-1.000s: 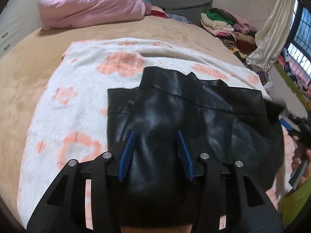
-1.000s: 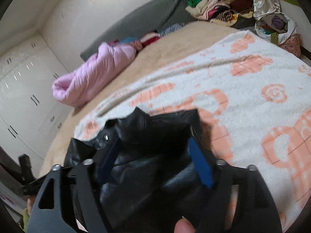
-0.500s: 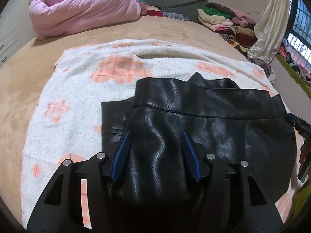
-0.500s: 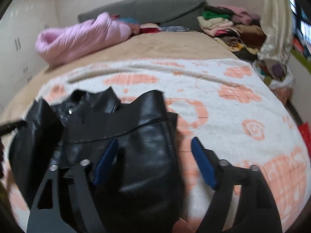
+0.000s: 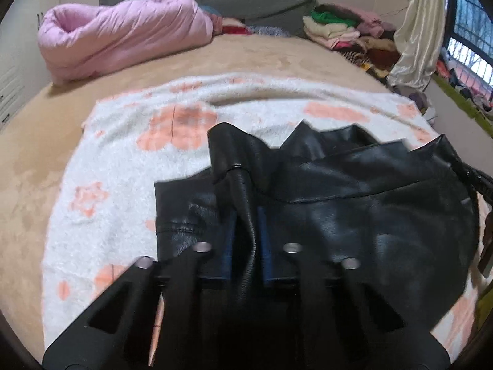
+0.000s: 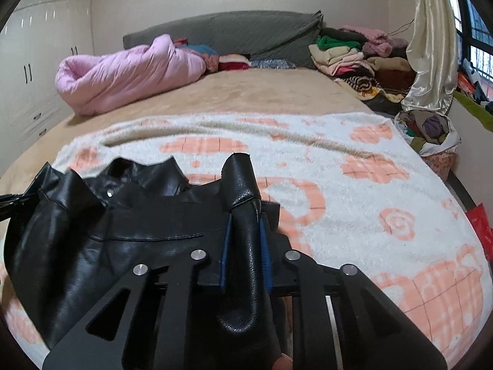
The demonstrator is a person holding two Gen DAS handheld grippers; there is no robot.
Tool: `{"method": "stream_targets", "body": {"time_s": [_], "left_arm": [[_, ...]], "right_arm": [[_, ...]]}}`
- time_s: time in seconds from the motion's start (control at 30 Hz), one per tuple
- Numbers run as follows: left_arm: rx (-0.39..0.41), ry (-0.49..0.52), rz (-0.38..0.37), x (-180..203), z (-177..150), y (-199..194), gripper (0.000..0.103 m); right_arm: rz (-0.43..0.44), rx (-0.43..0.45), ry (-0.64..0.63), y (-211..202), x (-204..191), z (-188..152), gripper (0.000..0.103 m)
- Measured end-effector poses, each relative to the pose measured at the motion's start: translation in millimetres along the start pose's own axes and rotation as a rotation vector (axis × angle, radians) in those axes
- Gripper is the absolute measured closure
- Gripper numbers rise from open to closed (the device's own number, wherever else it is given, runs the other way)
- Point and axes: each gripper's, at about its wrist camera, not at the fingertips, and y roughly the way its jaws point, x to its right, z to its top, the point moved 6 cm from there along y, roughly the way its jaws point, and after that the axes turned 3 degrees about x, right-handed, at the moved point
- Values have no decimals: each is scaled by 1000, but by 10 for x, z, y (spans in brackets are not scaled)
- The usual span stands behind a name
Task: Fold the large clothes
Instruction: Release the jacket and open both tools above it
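Garment: a black leather jacket (image 5: 354,215) lies bunched on the white blanket with orange flowers (image 5: 129,166) at the near end of the bed (image 5: 277,61); its collar points stand up at the far edge; a metal snap shows in the right wrist view
Left claw (image 5: 245,240): pinched tight on a raised fold of the jacket; the blue pads (image 5: 228,246) press the leather from both sides; the fold stands up past the tips and curls over
Right claw (image 6: 245,246): its jaws are closing on another ridge of the same jacket (image 6: 92,246); the leather sits between the blue pads (image 6: 226,246) and pokes up beyond them; the pads touch it on both sides
Spacing: the two grips sit at opposite ends of the jacket; each claw's tip shows at the edge of the other's view
Bed: tan cover; a rolled pink quilt (image 5: 123,37) lies near the grey headboard (image 5: 252,3), well apart from the jacket
Right side of room: a stack of folded clothes (image 6: 354,58) beside a pale curtain (image 6: 431,46)
Person: a fingertip (image 6: 282,363) shows under the right claw's frame
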Motion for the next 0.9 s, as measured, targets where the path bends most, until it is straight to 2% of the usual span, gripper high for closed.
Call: {"method": "stream_targets", "body": {"time_s": [0.1, 0.2, 0.3, 0.4, 0.57, 0.67, 0.77, 0.9], "left_arm": [[75, -39, -46, -59, 171, -256, 102], [133, -146, -142, -232, 338, -493, 102], [161, -148, -106, -289, 388, -501, 102], [139, -153, -93, -287, 380, -336, 102], [74, -129, -32, -333, 272, 31, 102], [61, -136, -20, -378, 219, 101, 101], [54, -116, 8, -390, 188, 174, 99], [-20, -140, 37, -451, 44, 379, 92]], "right_arm": [[35, 53, 75, -167, 80, 99, 90], [130, 113, 226, -307, 246, 252, 91], [166, 127, 339, -280, 393, 332, 91], [185, 104, 415, -112, 475, 293, 91], [121, 37, 372, 225, 388, 179, 91], [133, 27, 397, 302, 422, 156, 91], [74, -23, 352, 437, 401, 79, 91], [32, -96, 358, 623, 430, -129, 88]]}}
